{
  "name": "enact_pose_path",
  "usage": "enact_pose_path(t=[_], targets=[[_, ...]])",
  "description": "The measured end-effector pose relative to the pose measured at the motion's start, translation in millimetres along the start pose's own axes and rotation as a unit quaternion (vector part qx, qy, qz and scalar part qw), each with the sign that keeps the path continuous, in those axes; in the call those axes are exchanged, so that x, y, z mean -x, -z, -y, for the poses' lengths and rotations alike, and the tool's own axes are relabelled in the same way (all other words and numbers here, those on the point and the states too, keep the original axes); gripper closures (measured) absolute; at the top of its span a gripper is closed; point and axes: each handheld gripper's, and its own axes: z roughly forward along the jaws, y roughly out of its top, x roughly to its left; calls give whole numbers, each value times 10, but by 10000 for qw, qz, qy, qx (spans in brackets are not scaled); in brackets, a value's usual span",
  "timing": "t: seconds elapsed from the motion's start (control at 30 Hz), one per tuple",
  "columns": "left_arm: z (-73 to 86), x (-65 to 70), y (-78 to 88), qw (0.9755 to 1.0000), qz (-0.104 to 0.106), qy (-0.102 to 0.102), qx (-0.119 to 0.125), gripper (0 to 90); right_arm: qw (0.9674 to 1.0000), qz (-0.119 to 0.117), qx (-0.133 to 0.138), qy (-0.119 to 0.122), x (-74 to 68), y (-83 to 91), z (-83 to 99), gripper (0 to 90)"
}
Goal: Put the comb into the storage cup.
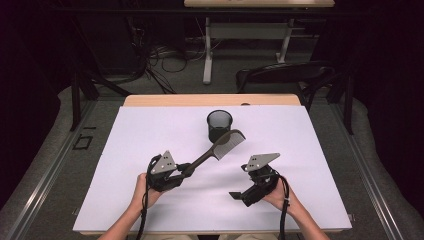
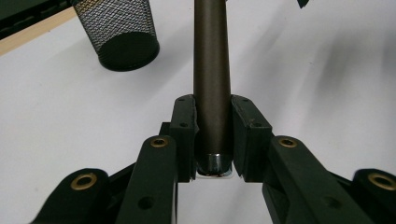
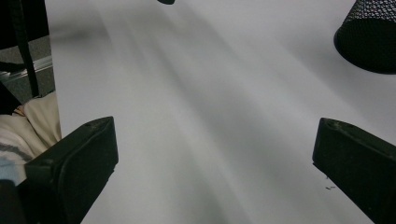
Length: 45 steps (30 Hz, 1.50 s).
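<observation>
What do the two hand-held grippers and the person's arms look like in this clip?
Both are black. The left hand-held gripper and right hand-held gripper each carry a grey three-cornered plate on top and trail a black cable toward the person. The left's linkage arms show brass-coloured pivot rings. The forearms are bare, with no sleeves in the high view.

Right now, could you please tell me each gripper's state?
Left gripper: shut on the comb.
Right gripper: open, holding nothing.

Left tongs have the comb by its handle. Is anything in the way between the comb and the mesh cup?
Nothing visible. The left tongs clamp the comb by its handle, and its toothed end already sits beside the mesh cup. The right tongs hang open, off to the side.
</observation>
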Motion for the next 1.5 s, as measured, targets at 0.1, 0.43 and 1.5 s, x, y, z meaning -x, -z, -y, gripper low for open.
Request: enact_pose_path(t=[0.1,0.43,1.5], targets=[[15,17,4,10000,-64,12,27,726,10000,42,45,-74,16,-9,14,0],[9,52,2,9994,-227,121,231,726,9994,129,125,-311,31,-42,30,3],[-18,226,-108,9962,-478,458,562,726,9953,194,516,-800,30,-97,-90,0]])
